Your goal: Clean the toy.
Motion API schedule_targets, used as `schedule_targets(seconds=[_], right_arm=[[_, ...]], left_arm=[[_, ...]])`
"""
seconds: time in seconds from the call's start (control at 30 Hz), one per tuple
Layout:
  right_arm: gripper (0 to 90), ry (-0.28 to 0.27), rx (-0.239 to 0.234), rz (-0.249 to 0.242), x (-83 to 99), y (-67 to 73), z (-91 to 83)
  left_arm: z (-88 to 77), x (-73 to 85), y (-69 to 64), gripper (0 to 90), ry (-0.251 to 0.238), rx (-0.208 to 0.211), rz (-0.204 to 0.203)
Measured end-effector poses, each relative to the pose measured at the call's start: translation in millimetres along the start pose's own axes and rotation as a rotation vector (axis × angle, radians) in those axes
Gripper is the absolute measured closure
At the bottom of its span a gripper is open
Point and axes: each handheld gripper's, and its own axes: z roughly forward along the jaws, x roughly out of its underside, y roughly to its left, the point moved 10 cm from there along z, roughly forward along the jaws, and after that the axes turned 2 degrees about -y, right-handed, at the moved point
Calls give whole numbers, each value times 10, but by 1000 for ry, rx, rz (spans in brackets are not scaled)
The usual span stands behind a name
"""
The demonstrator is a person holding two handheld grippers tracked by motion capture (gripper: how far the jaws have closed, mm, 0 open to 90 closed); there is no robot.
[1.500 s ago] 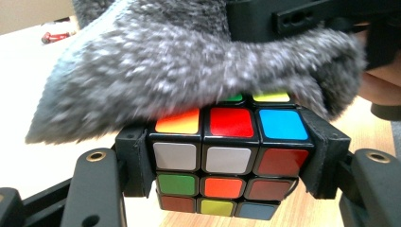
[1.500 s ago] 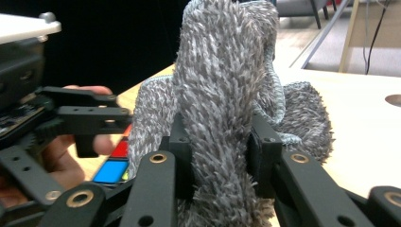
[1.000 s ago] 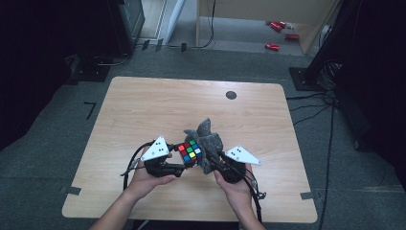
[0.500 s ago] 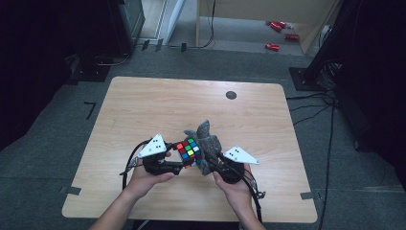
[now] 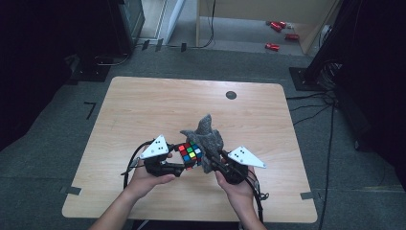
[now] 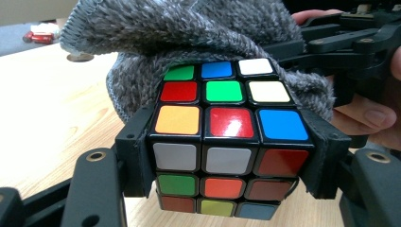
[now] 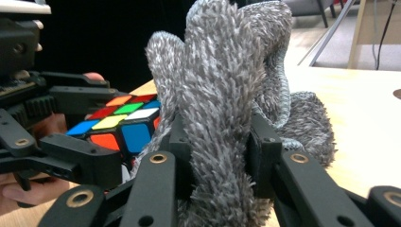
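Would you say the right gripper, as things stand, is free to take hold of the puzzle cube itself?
Probably not. The right gripper is shut on the grey cloth, which lies against the puzzle cube, and the left gripper already clamps the cube's two sides.

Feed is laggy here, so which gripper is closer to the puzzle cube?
Left. The left gripper is shut on the puzzle cube; the right gripper is beside it, shut on the grey cloth draped against the cube.

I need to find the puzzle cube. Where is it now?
In the high view the cube is near the table's front edge, clamped by the left gripper, with the grey cloth against its right side.
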Motion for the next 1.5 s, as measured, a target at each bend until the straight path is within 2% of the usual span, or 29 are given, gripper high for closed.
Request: schedule_targets(seconds=[0.1,0.2,0.6,0.73,0.87,0.97,1.07,1.3,1.5], right_arm=[[697,24,-8,19,102,-12,46],[696,51,-16,18,159,-23,73],[694,97,-16,4,272,-23,113],[692,91,-16,5,230,-28,89],[693,53,-19,6,112,-3,32],[693,29,-12,-3,39,16,-1],[694,26,-13,-2,38,13,-3],[695,86,-22,-1,244,4,99],[694,63,-9,-13,172,12,62]], left_arm=[[-17,-6,11,349,-3,7,-10],[-32,-16,24,349,-16,19,-33],[-70,-30,60,349,-25,13,-34],[-52,-6,37,349,-8,16,-9],[-17,47,0,349,25,13,33],[-5,56,-16,349,27,19,32],[-7,52,-16,349,28,16,32],[-71,0,36,349,3,13,11],[-51,25,27,349,13,11,27]])
